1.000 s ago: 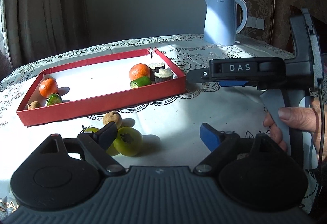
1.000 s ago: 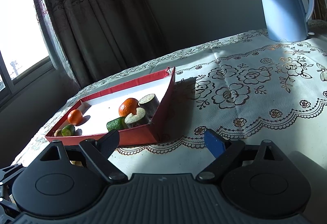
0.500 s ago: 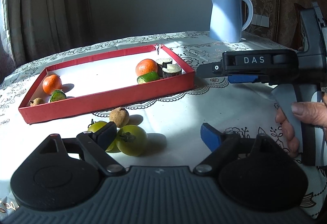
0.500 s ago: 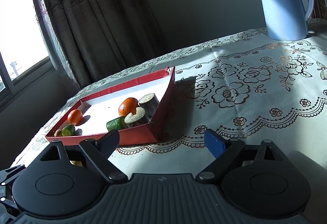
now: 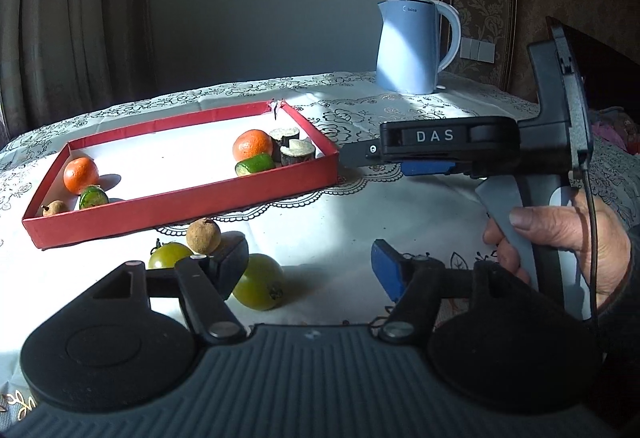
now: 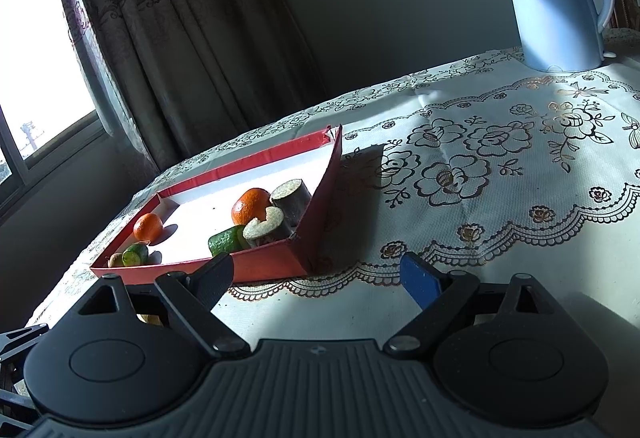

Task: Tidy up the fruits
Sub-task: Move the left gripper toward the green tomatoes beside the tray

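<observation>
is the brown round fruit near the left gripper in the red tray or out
Out: the brown fruit sits on the tablecloth outside the red tray.

A shallow red cardboard tray with a white floor lies ahead of the left claw. Inside sit two round orange tangerines, two green cut pieces, two dark cut cylinders and a small brown fruit. Nearer, outside the tray, two round yellow-green fruits and a brown round fruit lie by the claw's left finger.
</observation>
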A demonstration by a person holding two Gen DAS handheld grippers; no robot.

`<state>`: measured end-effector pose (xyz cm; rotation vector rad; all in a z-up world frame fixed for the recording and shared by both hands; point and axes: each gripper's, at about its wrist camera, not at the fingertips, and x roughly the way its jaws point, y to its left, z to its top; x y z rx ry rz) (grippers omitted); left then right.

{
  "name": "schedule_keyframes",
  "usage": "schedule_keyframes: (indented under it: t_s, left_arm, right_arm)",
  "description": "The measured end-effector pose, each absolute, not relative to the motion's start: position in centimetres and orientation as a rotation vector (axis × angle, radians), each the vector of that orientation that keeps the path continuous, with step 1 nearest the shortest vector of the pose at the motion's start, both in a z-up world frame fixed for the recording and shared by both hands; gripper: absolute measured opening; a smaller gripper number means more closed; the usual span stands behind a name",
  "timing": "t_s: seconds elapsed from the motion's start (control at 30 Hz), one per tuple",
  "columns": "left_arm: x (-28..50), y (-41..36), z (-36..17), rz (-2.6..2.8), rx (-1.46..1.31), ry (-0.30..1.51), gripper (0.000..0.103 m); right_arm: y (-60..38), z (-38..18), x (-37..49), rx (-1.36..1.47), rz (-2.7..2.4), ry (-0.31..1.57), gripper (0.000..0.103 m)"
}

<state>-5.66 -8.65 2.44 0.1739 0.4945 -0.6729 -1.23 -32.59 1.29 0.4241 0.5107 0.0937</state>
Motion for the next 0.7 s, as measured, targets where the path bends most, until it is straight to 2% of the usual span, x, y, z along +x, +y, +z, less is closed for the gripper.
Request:
schedule_keyframes:
  t_s: [0.1,0.23,0.27,0.7]
  left_arm:
    - [-6.4,-8.5,2.5,-0.658,0.192,0.464,0.068]
    - [-4.0,-8.0,1.0,-0.604,0.149,0.539,0.070]
    - [-3.6,-8.3,0.6,-0.586,0.161,0.545,0.074]
    - [-0.6,-10.4,0.5,-0.451,0.156,0.613,0.073]
  right_arm:
    - [-32.6,1.3,-1.2,0.428,0.094,0.512,0.091]
    - [-32.6,1.3,-1.2,0.427,0.095,0.514,0.091]
    - [-32.6,1.3,-1.2,0.428,0.095,0.515,0.091]
    - [-32.9,1.1,-1.0,0.444,0.096,0.522,0.091]
